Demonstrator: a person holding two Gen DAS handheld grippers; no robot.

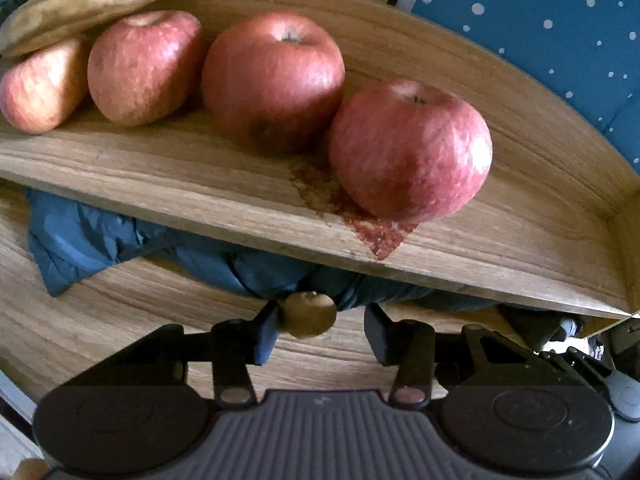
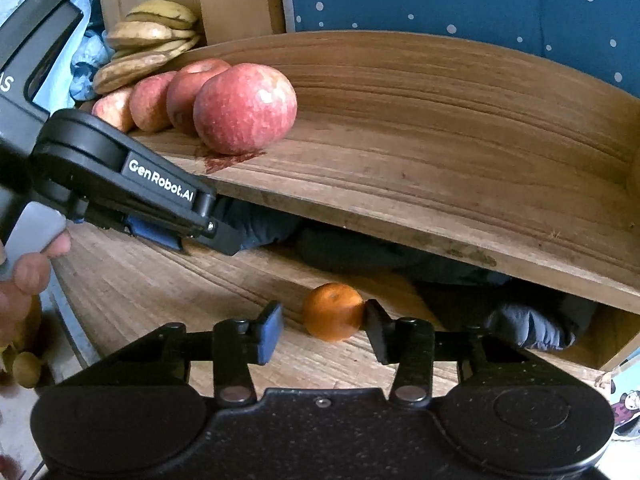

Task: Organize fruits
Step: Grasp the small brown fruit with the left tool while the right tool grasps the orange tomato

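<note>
Black left claw (image 1: 320,334) angled down, beside kiwi (image 1: 308,314)

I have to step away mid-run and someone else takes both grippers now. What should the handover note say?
Left gripper: jaws partly open around a small brown fruit on the lower shelf; only its left pad touches it, so not gripped.
Right gripper: jaws partly open around the orange, also on the lower shelf; only its right pad touches it.
Upper shelf: four apples in a row, bananas at the left end.
Done: apples and bananas look sorted.
Left: finish both grips and place the two small fruits. More small brown fruits lie beside the shelf unit.
</note>
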